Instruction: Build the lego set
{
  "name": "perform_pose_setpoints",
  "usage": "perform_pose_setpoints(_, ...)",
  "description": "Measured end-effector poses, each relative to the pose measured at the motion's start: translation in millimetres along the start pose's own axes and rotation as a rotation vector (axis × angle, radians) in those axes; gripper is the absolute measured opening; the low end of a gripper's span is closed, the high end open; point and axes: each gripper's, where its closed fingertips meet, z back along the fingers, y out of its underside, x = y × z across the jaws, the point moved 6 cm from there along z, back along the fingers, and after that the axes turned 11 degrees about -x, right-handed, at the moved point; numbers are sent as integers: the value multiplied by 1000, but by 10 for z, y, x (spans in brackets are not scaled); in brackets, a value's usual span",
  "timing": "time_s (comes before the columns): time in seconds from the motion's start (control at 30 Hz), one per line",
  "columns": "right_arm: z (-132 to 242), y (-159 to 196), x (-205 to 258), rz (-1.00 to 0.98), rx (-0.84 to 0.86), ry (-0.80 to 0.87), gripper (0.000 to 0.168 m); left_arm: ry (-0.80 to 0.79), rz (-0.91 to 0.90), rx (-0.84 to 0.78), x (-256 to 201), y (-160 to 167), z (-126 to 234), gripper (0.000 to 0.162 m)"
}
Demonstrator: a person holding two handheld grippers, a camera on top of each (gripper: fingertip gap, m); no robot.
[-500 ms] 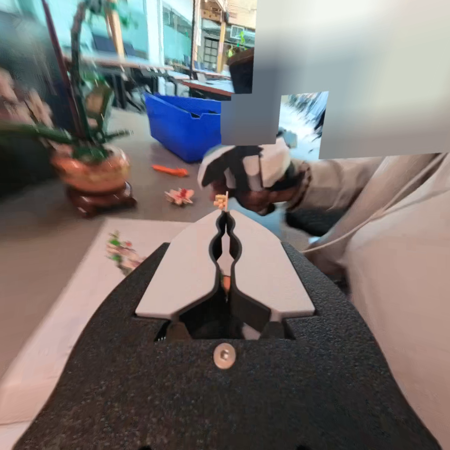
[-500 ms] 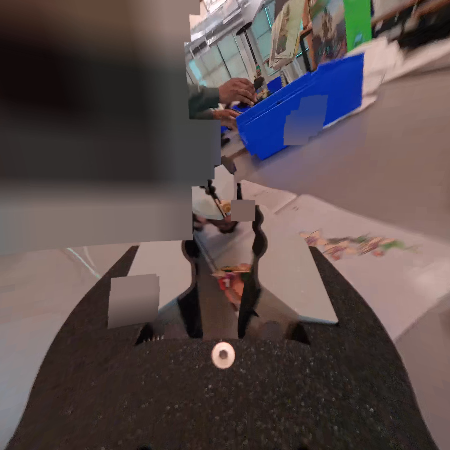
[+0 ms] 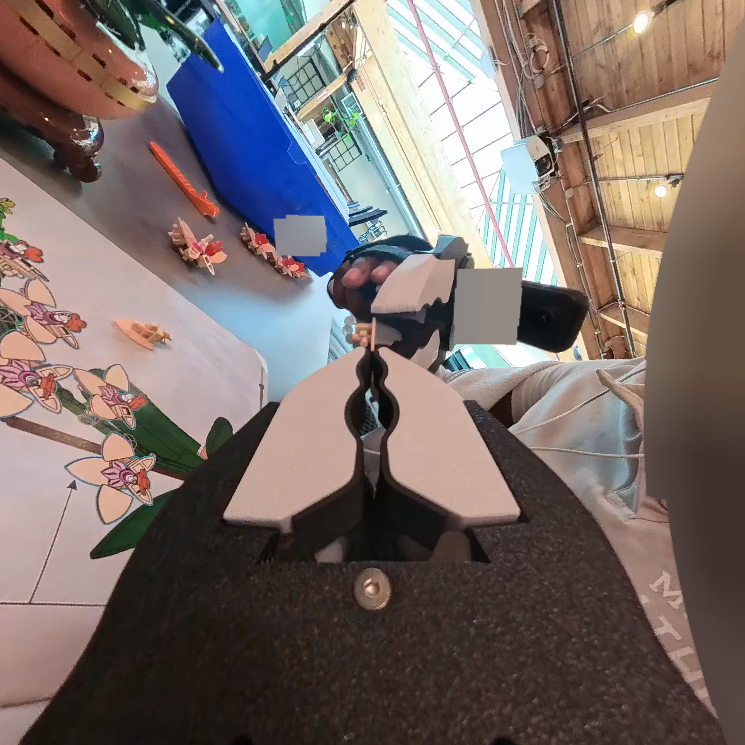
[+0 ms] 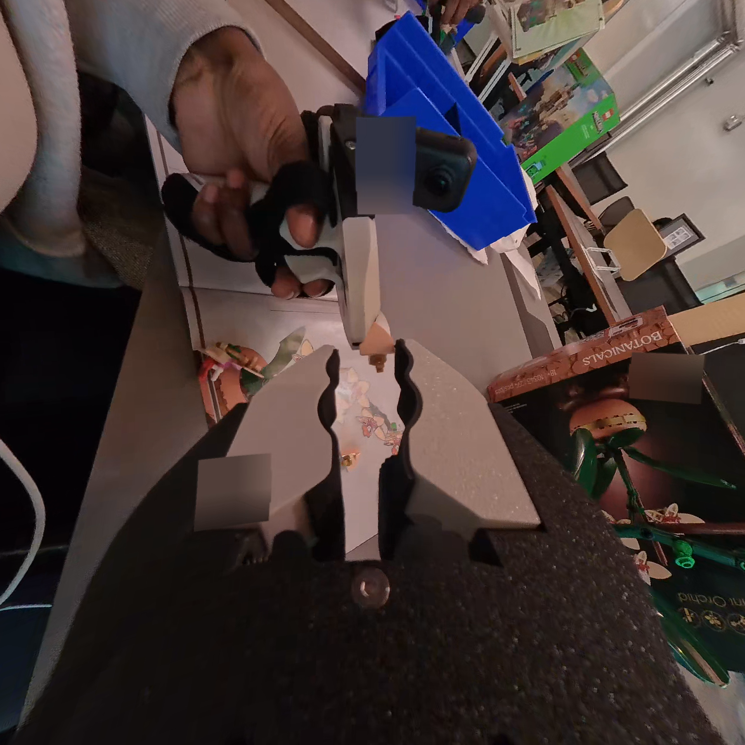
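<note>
Your left gripper (image 3: 371,354) is pinched tight at its tips; your right gripper (image 4: 365,350) faces it, jaws spread wide.

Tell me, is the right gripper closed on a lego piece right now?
No, the right gripper stands open and empty, while the left gripper pinches the small tan petal piece.

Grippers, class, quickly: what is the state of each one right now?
Left gripper: shut on a small tan lego piece.
Right gripper: open, holding nothing; the piece sits just past its fingertips.
</note>
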Motion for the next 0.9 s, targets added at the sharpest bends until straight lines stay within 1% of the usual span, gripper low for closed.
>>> perform_pose_setpoints(0.13,-17,13,20,16,33,-21,27,-20,3,15,29,40,10,0)
perform_pose_setpoints(0.27,-46,31,31,36,55,-23,19,-29,-12,26,38,55,-1,0)
perform_pose_setpoints(0.4,-44,43,20,0,48,-21,18,-18,-34,29,42,47,-2,0)
perform_pose_setpoints(0.5,-20,45,4,-66,7,-40,17,25,-30,68,33,34,4,1)
perform_pose_setpoints(0.6,22,54,-5,-87,-26,-119,16,50,-44,156,34,38,17,1)
perform_pose_setpoints(0.67,27,47,-16,-88,-26,-165,16,58,-48,183,38,27,13,1)
perform_pose_setpoints(0.83,27,12,-15,-42,-42,-265,16,116,18,268,27,34,-2,15)
perform_pose_setpoints(0.9,19,10,-3,-1,-34,-309,15,144,53,290,23,51,-8,15)
